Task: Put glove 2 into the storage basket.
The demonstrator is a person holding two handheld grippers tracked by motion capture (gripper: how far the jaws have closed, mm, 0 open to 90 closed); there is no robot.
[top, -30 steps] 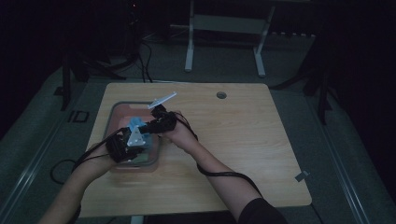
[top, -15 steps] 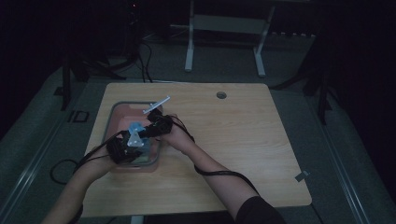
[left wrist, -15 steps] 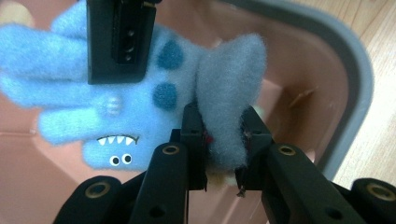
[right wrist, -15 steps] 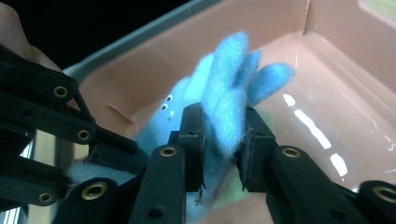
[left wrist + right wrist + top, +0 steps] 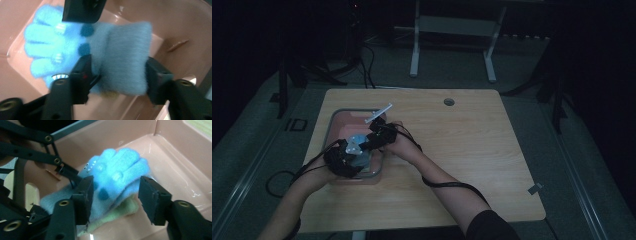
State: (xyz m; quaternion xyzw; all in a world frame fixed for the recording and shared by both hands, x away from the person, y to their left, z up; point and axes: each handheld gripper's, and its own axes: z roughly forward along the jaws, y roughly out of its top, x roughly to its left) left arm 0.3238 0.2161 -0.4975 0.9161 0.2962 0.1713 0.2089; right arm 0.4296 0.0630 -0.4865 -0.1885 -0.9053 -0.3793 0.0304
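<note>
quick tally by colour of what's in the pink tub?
Blue glove: 1
Pale green item under it, too hidden to identify: 1
Total in the pink tub: 2
The left gripper closes on the glove's cuff; the right gripper straddles its fingers, open.

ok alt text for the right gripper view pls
A blue glove lies between the open right gripper, over something pale green in a pink tub. The left gripper reaches in from the left.
</note>
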